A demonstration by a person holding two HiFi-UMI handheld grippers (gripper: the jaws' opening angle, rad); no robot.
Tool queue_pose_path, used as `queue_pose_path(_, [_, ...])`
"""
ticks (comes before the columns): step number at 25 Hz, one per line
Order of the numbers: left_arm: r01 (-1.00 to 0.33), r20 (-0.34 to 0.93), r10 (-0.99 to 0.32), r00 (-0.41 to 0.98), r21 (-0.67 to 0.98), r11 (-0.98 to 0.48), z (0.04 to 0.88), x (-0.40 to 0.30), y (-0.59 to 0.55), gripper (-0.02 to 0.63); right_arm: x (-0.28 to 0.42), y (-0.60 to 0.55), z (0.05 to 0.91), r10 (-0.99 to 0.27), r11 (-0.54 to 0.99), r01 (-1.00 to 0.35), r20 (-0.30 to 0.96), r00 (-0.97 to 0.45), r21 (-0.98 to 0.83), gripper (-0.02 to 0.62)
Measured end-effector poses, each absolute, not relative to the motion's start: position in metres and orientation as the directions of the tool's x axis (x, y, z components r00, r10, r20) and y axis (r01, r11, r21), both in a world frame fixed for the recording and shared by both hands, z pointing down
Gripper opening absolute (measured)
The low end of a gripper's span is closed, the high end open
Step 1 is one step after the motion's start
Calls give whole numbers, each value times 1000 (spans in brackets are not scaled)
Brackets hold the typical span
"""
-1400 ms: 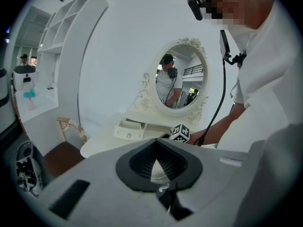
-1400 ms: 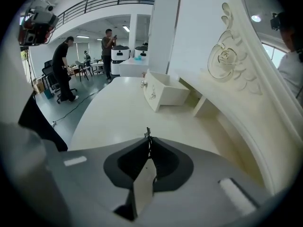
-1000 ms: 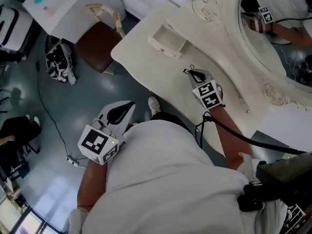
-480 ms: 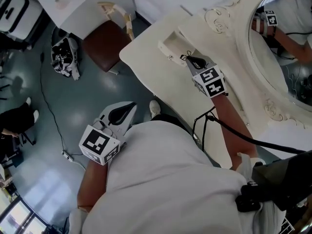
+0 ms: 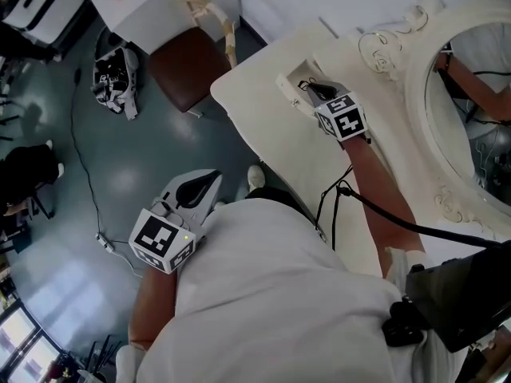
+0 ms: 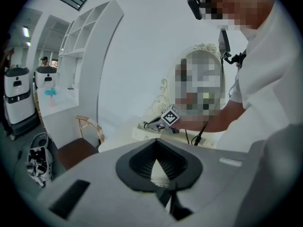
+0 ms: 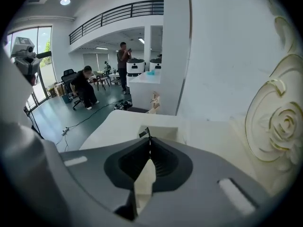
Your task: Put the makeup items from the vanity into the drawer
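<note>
My right gripper [image 5: 310,91] reaches over the small open drawer [image 5: 292,79] at the far left end of the cream vanity top [image 5: 255,134]. Its jaws are closed on a thin dark item [image 7: 143,133] that sticks out past the tips, just above the drawer [image 7: 163,131]. What the item is I cannot make out. In the left gripper view the same thin dark item [image 6: 147,124] shows at the drawer's front [image 6: 138,135]. My left gripper [image 5: 209,179] hangs beside my body over the floor, shut and empty. No other makeup items are visible on the vanity.
An ornate oval mirror [image 5: 471,126] rises at the vanity's right. A brown-seated chair [image 5: 188,74] stands off the vanity's left end, with a black-and-white bag [image 5: 116,74] on the floor beyond it. A cable [image 5: 375,214] runs along my right arm.
My right gripper has travelled along the vanity top from its middle to the open drawer, carrying the thin dark item. The left gripper has stayed where it was.
</note>
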State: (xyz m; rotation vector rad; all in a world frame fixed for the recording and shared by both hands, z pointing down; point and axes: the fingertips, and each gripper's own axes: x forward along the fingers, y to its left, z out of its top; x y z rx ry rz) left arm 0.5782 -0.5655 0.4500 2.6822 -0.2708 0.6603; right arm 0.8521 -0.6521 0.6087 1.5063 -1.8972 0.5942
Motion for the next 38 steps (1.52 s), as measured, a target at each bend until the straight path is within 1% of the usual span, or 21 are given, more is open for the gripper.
queue_pose_path(9, [-308,483,-127,867,317,-897,456,574,-580,3,860,-675,644,-628,230,-973,765,-141,9,14])
queue_pose_path(15, [-311,483,-126,866,325,-893,456,571,-586,3,861,-679,649,-589,242,-970,797,-130,20,14])
queue_pose_path(19, [-310,482,-124,868,329,-892,457,570,-588,3,859,-678,655,-546,266,-963,829,-116,40,14])
queue_pose_path(26, [-312,482,-122,868,337,-889,459,565,-591,3,858,-678,664,-458,292,-956,881,-122,20,15])
queue_pose_path(38, [-319,484,-126,866,340,-885,459,551,-588,3,858,-677,668,-446,281,-960,886,-127,3,28])
